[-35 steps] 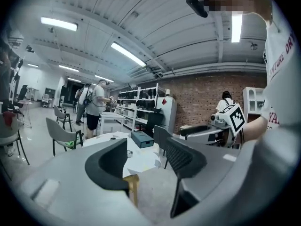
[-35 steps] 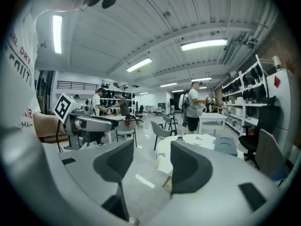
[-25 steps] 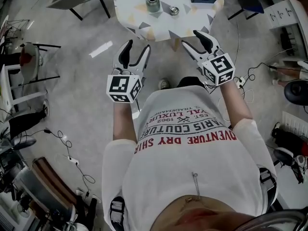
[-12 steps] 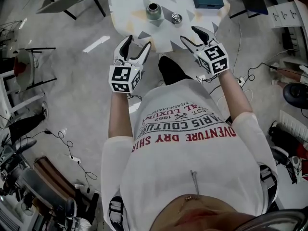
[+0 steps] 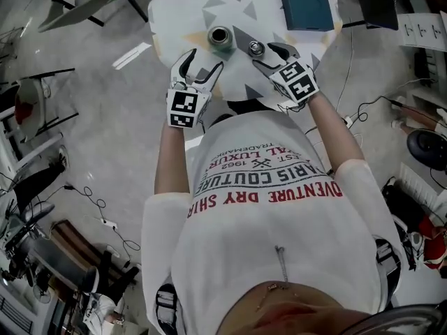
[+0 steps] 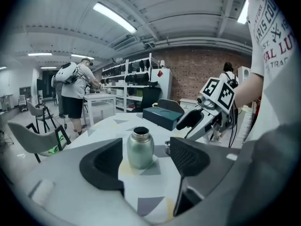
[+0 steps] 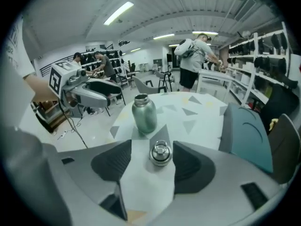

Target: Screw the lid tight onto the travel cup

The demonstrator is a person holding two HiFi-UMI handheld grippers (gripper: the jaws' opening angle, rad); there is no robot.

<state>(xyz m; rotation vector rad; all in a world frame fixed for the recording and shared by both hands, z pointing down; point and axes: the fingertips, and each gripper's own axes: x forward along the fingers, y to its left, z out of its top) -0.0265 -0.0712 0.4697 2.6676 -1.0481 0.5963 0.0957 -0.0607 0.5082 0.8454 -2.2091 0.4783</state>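
As left claw (image 5: 202, 60) and right claw (image 5: 265, 52) are opening, empty, rounded brushed-steel cup (image 5: 219, 35), domed metal lid (image 5: 255, 47), triangle-patterned table (image 5: 188, 5).

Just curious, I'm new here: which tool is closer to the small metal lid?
Right. The right tool has the lid between its opening jaws, untouched. The left tool, jaws also opening, faces the cup, with the lid off to its right.

Triangle-print table (image 5: 183, 9): travel cup (image 5: 220, 35) upright, mouth open, by near edge. Lid (image 5: 255, 47) just right of it, not touching. Teal case (image 5: 304, 4) towards far right edge.
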